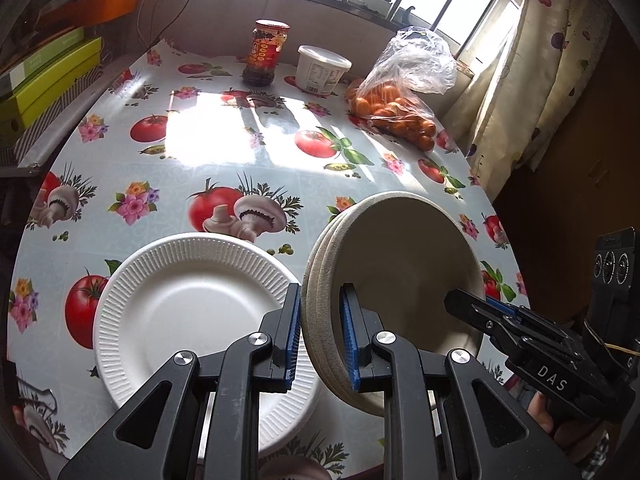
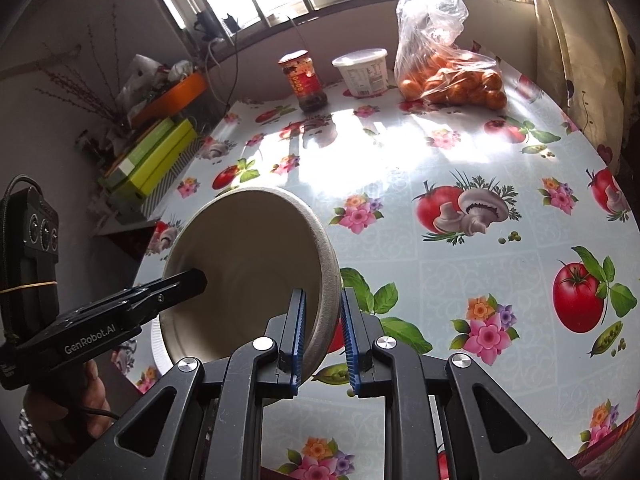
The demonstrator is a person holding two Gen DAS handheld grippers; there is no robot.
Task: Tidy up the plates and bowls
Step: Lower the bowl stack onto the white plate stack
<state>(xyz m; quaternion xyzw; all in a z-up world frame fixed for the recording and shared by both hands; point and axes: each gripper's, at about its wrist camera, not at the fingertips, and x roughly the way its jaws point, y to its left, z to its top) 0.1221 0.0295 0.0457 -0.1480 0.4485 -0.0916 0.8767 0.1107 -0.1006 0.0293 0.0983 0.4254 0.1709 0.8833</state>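
A stack of beige paper bowls (image 1: pixel 396 264) is held tilted above the table, between both grippers. My left gripper (image 1: pixel 320 340) is shut on the stack's left rim, one finger inside and one outside. My right gripper (image 2: pixel 324 332) has its fingers astride the right rim (image 2: pixel 330 280) of the bowls (image 2: pixel 248 264); the left pad touches it and a small gap shows at the right pad. A white ribbed paper plate (image 1: pixel 188 312) lies on the table, left of the bowls and below my left gripper.
The table (image 2: pixel 440 184) has a glossy tomato-and-mushroom cloth. At the back stand a red sauce jar (image 1: pixel 266 52), a white tub (image 1: pixel 322 68) and a plastic bag of oranges (image 1: pixel 396 108). Green boxes (image 1: pixel 44 76) sit off the left edge. A curtain (image 1: pixel 532 80) hangs at the right.
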